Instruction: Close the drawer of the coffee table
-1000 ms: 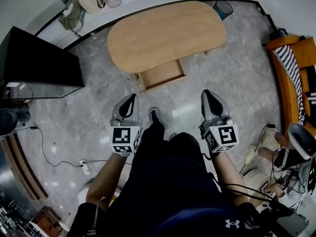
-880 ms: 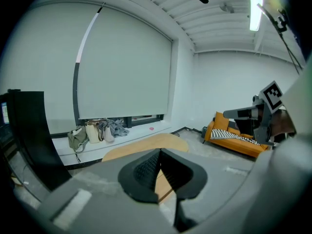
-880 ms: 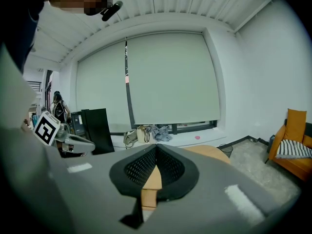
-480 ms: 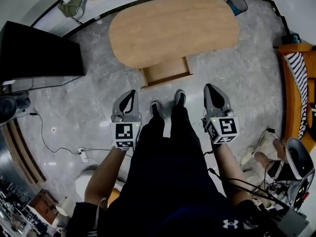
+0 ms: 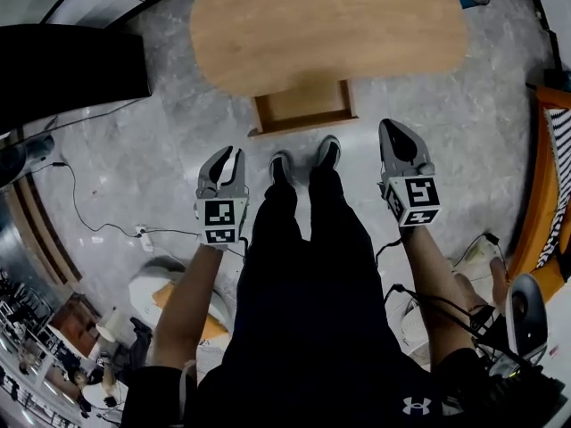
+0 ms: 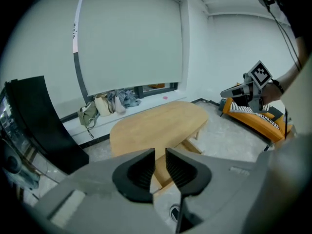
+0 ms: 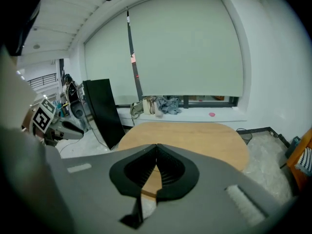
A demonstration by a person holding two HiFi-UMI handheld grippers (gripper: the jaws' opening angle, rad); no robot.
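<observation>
The oval wooden coffee table (image 5: pixel 330 25) stands ahead of me, and its drawer (image 5: pixel 303 105) is pulled out toward my feet. My left gripper (image 5: pixel 228 153) hangs to the left of the drawer and short of it. Its jaws are opening, a narrow gap shows between the pads (image 6: pixel 146 165), and nothing is in it. My right gripper (image 5: pixel 393 129) hangs right of the drawer, shut and empty. The left gripper view shows the table (image 6: pixel 156 123) past the jaws, with the right gripper (image 6: pixel 243 89) off to the right. The right gripper view shows the table (image 7: pixel 195 138) as well.
A black flat screen (image 5: pixel 71 61) stands at the left. An orange sofa (image 5: pixel 553 176) runs along the right edge. Cables (image 5: pixel 98 230) trail over the grey floor. My shoes (image 5: pixel 303 163) are just before the drawer. Bags (image 6: pixel 105 104) lie by the window.
Both grippers have sunk and come nearer the table, which has grown larger in the head view. The left gripper's jaws have parted; the right's stayed shut.
</observation>
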